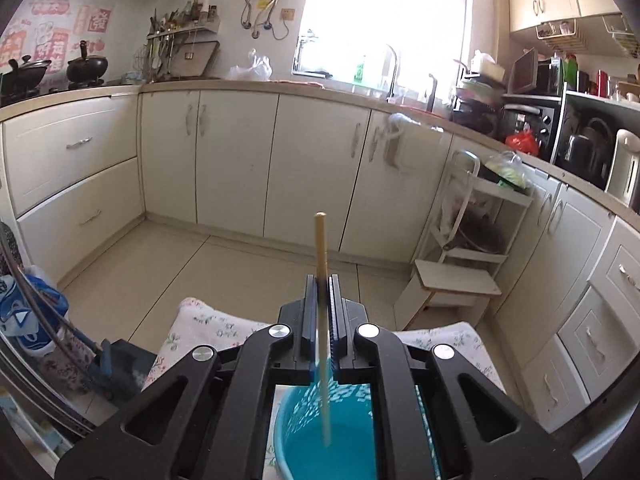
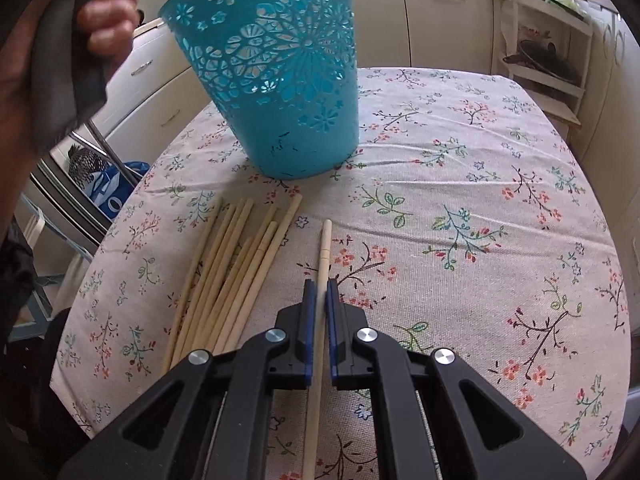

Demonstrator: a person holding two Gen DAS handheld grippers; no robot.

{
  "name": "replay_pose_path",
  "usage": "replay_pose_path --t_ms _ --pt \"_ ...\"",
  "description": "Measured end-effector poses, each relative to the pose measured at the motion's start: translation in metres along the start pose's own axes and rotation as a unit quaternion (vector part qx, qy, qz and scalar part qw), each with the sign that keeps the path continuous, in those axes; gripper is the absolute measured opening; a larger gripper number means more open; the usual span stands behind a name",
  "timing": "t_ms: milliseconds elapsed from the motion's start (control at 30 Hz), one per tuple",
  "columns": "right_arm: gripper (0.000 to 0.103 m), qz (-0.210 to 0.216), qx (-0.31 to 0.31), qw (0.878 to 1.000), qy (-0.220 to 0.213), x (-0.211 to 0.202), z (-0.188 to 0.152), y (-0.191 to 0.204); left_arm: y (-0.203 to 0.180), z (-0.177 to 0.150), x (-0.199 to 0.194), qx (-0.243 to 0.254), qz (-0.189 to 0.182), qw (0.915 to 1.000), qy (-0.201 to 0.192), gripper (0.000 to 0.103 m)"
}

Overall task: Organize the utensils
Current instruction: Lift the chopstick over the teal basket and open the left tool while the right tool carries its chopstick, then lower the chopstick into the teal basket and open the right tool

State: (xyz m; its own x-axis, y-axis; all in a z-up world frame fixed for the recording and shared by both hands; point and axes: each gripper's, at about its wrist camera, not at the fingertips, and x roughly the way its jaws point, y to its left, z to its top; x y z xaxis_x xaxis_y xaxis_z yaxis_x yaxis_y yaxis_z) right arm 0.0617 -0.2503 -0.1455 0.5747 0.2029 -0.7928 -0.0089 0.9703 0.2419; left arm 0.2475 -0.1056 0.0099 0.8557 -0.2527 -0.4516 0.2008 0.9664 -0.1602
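The left tool (image 1: 321, 280) is closed tight on a chopstick (image 1: 321, 240), held upright over the blue bucket (image 1: 304, 432), its lower end hanging inside the opening. The right tool (image 2: 321, 286) sits low over the floral-clothed surface (image 2: 480, 200) with its jaws narrowly apart around a single chopstick (image 2: 325, 248); whether they press on it I cannot tell. A loose pile of chopsticks (image 2: 228, 276) lies just left of it, in front of the bucket (image 2: 276, 80), which stands on the surface.
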Motion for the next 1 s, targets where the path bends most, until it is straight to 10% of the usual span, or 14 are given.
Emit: replay_pose_path --t_ms 133,267,467,733,1000 --pt "0.006 0.029 0.040 0.999 -0.006 -0.003 -0.002 -0.012 0.006 -0.015 -0.005 0.020 0.001 0.9994 0.029 0.009" --pt "0.006 0.074 0.078 0.993 -0.045 -0.026 -0.002 -0.022 0.021 -0.025 -0.023 0.023 0.014 0.9988 0.040 0.056" --pt "0.006 0.137 0.102 0.977 -0.130 -0.089 0.019 -0.024 0.060 -0.041 -0.087 -0.004 0.023 0.9996 0.018 0.083" --pt "0.006 0.188 0.101 0.940 -0.266 -0.149 0.118 -0.001 0.111 -0.114 -0.127 -0.043 0.035 0.9954 0.078 0.086" --pt "0.006 0.074 0.115 0.933 -0.334 -0.098 0.233 0.023 0.130 -0.156 -0.139 -0.076 0.035 0.9899 0.114 0.086"
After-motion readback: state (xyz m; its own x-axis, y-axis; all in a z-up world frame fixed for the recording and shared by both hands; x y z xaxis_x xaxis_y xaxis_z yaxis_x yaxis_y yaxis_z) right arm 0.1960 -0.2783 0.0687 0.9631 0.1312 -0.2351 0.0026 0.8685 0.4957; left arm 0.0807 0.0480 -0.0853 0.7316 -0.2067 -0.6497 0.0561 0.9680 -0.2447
